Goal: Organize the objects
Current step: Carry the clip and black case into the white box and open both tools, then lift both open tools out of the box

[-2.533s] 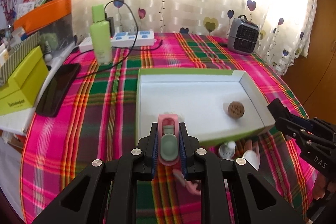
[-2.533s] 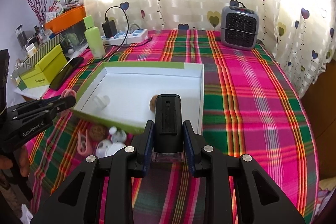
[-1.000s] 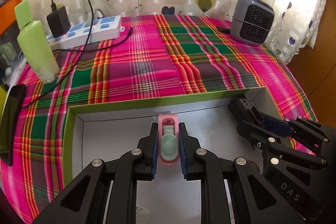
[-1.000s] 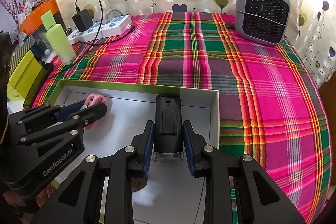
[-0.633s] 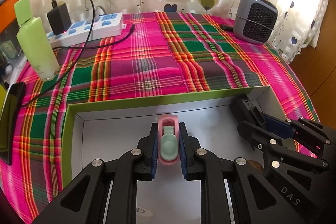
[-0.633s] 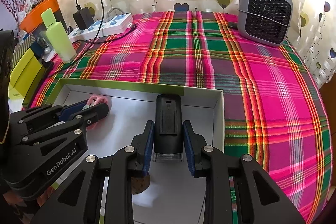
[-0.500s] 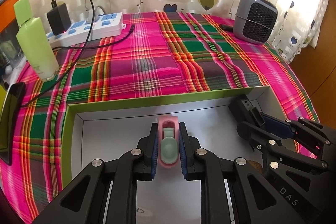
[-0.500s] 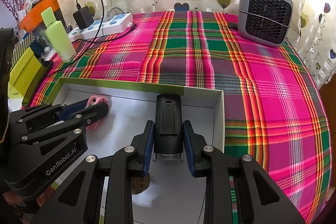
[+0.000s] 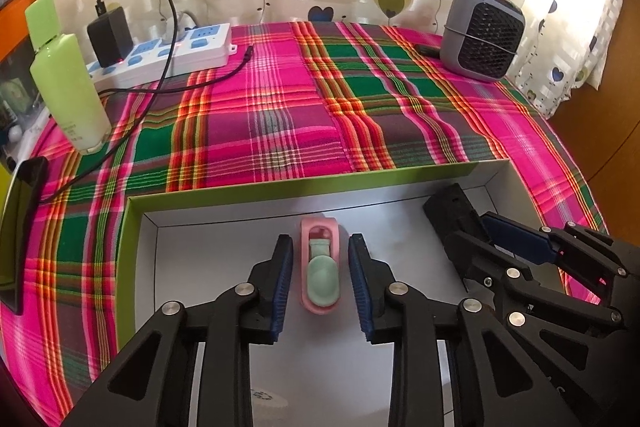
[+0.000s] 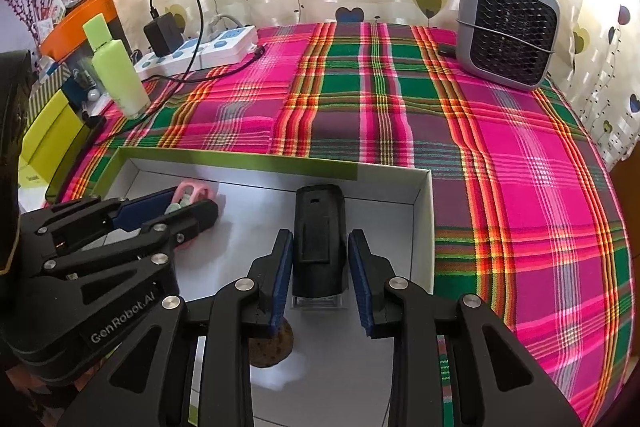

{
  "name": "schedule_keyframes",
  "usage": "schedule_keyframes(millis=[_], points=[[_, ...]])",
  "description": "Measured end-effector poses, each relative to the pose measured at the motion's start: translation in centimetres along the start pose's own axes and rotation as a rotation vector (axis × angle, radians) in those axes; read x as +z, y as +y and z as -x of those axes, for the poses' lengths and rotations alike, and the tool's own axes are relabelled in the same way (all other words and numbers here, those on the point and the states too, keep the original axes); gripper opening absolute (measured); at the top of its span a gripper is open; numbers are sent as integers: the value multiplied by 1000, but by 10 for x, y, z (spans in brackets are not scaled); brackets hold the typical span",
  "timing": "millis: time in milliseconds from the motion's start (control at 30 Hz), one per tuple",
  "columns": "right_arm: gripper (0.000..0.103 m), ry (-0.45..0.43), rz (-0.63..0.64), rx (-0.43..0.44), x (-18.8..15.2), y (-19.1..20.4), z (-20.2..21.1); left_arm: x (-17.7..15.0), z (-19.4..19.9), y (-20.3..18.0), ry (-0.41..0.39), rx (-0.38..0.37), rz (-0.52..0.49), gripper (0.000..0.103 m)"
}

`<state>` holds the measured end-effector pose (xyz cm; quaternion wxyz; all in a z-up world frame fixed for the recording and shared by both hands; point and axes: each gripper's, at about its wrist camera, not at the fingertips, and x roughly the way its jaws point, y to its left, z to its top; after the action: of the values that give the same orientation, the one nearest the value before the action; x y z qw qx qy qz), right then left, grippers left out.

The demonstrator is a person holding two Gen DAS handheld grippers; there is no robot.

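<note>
Crowded inside the box, open cloth beyond it

Both my grippers sit low inside the white box (image 9: 400, 183), my left gripper (image 9: 320, 275) just beside my right gripper (image 10: 320, 267), so there is little room to swing sideways between them. The pink clip (image 9: 320, 267) lies between my opening left jaws, pads clear of it; the black clip-like case (image 10: 319, 239) fills the gap of my opening right jaws. The walnut (image 10: 272, 347) lies under my right fingers. Past the far wall the plaid tablecloth (image 10: 400, 107) is bare up to the heater (image 10: 508, 35), power strip (image 9: 168, 55) with its cable, and green bottle (image 9: 68, 83).
</note>
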<state>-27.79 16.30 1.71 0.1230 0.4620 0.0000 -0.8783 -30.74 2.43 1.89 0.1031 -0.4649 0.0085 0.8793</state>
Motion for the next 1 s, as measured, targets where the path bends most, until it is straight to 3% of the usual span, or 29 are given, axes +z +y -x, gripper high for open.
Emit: schedule_keyframes(millis=[167, 1000], points=[[37, -14, 6, -18, 0, 1, 4, -1, 7, -1, -11, -4, 2, 32], [38, -91, -16, -14, -33, 7, 49, -43, 66, 1, -99, 54, 24, 34]])
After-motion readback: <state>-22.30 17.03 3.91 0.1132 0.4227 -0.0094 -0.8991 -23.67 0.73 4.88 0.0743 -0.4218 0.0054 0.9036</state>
